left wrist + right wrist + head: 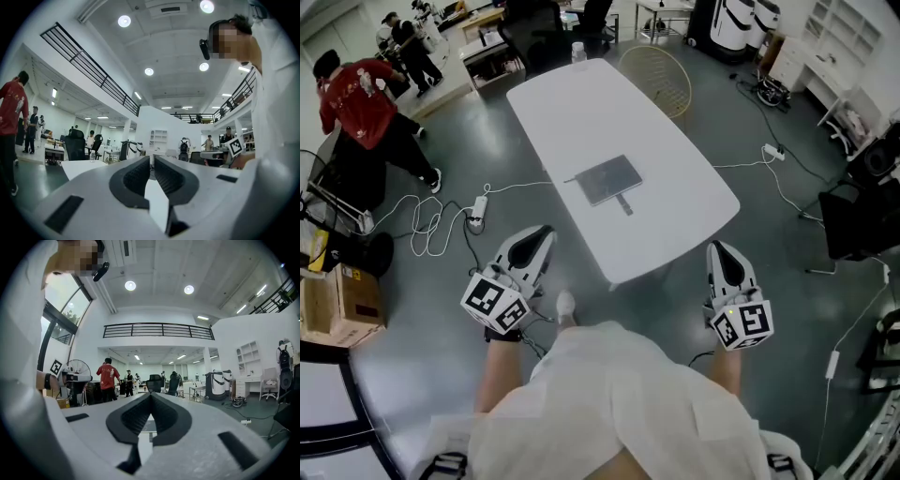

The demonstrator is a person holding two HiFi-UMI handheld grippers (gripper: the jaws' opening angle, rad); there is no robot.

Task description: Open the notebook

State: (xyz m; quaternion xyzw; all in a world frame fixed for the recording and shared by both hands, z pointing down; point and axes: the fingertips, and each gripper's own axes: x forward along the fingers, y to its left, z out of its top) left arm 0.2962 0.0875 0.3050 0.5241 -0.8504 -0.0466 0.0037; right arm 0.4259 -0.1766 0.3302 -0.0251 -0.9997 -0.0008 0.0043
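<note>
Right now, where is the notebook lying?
In the head view, the closed notebook lies flat near the middle of the white table, well on this side of the bottle at the far end.

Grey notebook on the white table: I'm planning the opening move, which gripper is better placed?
Probably left: the left gripper sits nearer the closed grey notebook, jaws slightly apart; the right gripper is farther off and shut.

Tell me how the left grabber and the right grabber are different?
The left gripper's jaws stand slightly apart; the right gripper's jaws are shut tight. The left gripper slants toward the white table; the right gripper points straight ahead. Both are empty, white, and short of the notebook.
</note>
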